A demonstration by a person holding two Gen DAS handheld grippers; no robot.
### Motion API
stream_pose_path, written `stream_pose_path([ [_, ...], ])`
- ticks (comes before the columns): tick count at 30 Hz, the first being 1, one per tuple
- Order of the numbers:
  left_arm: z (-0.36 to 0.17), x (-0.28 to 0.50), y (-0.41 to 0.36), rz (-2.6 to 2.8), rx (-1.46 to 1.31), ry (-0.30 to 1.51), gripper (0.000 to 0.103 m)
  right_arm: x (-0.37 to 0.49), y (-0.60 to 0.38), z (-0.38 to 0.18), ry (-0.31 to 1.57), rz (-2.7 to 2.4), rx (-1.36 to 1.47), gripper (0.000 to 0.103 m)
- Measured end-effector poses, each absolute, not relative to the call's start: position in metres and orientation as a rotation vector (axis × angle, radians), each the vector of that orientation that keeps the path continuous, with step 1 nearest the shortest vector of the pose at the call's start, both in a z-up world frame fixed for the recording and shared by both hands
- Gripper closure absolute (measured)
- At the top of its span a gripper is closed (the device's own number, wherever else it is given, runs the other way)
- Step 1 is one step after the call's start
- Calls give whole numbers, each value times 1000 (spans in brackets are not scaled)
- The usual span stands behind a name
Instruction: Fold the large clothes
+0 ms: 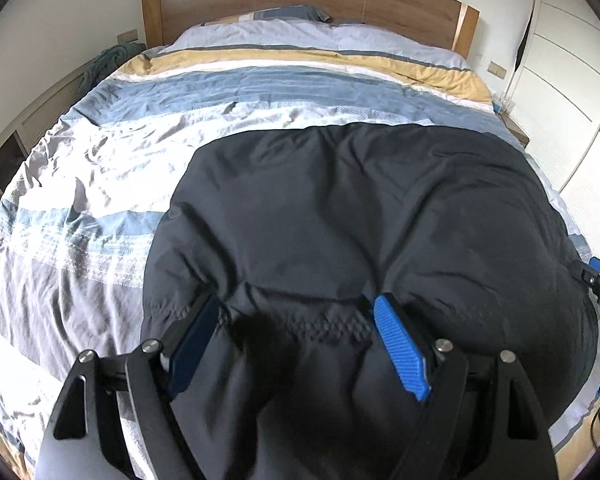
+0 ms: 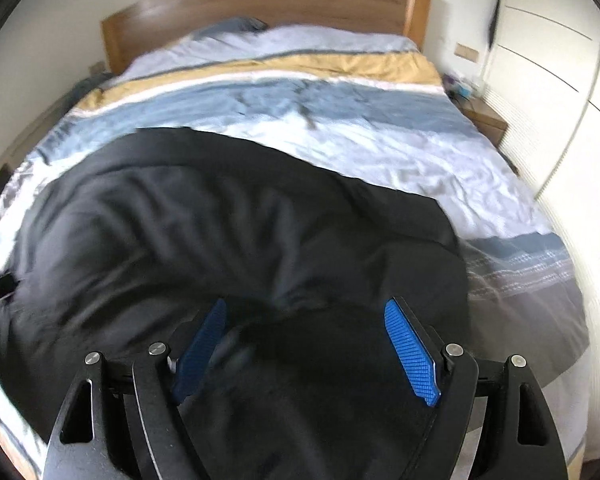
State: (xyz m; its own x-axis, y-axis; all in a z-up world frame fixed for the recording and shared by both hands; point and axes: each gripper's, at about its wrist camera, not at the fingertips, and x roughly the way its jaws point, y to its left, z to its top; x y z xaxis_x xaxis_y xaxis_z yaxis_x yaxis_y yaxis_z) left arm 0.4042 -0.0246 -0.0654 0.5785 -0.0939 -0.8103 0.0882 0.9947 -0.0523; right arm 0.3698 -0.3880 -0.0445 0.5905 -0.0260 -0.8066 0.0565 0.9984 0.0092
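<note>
In the lower half of the left wrist view, the dark garment (image 1: pixel 340 216) lies spread over the striped duvet (image 1: pixel 100 184) of the bed (image 1: pixel 308 4), filling the frame from the centre down to the bottom edge. The left tongs (image 1: pixel 296 344) stand wide, one blue ribbed pad low on the right and the other in shadow low on the left, and a puckered, elasticated band of the garment runs across the gap between them. The pads do not look pressed on the cloth, so nothing seems held. At the right edge the other tool's black and blue parts show beside the garment's rim. The fabric is thin, matt and softly creased, bulging into two rounded lobes above the tongs.

In the right wrist view, which is blurred, the same garment (image 2: pixel 228 224) fills the lower left and centre, its long axis running from upper left to lower right. The right tongs (image 2: pixel 306 344) are also spread wide over its near edge, with dark cloth between the pads but apparently ungripped. Both tools sit at the near hem, so the fold probably depends on each pinching that edge; the garment stretches up-frame from them towards the wooden headboard (image 2: pixel 260 4).
</note>
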Motion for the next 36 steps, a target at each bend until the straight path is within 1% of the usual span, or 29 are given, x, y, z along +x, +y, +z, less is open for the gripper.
stream_pose_path([
  [8,-73,387,-28,-110,-9,950,23,348,-352,-46,918,60,69,22],
  [13,-82,383,-32,-107,13,933,23,346,-352,-61,949,61,70,19],
  [17,-87,381,-33,-102,27,919,23,343,-365,-65,966,27,66,16],
  [26,-89,379,-40,-80,77,928,23,332,-410,-71,1027,-73,73,16],
  [36,-76,367,-41,-36,90,926,23,302,-448,-52,1027,-126,75,16],
])
